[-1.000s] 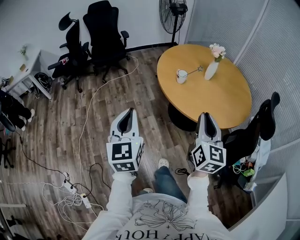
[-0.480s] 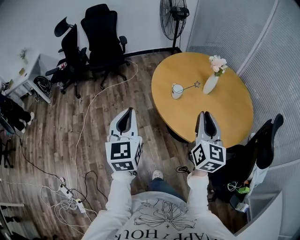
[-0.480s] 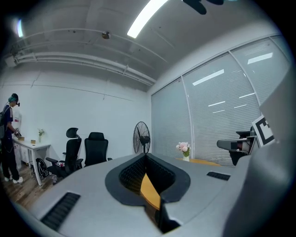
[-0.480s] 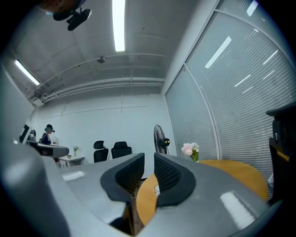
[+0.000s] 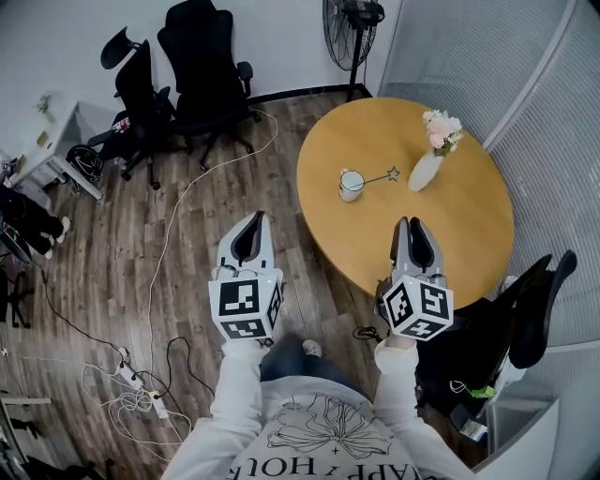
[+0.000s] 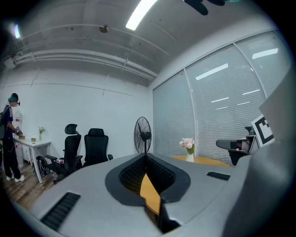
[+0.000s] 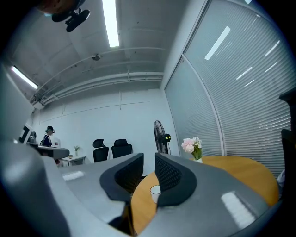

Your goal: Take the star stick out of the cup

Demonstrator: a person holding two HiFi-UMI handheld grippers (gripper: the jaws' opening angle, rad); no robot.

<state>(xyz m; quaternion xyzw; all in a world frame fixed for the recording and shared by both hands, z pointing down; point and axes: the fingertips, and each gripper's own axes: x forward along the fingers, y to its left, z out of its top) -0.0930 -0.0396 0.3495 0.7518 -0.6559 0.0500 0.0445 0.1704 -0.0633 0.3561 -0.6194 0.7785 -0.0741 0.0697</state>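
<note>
Both grippers were held level over the wood floor, short of the round wooden table, with each marker cube toward the person.

Left gripper – jaw tips pressed together. In the left gripper view the pads met at the front, with only the oval hollow behind them and nothing caught in it.

Right gripper – jaws parted and opening. The right gripper view showed a clear gap at the tips, and nothing was held. The cup showed through that gap, well beyond the jaws on the tabletop.

The white cup stood upright on the table, toward the side nearest the floor cables. The star stick sat in the cup, leaning out over its rim, with the star end pointing toward the white vase of pink flowers. The vase stood near the cup without touching it. Both grippers were well apart from the cup, the right one being nearer to the table edge.

Surroundings: two black office chairs stood by the far wall, with a standing fan beside the blinds and a white desk at the left. A person stood by that desk (seen only in the left gripper view).
</note>
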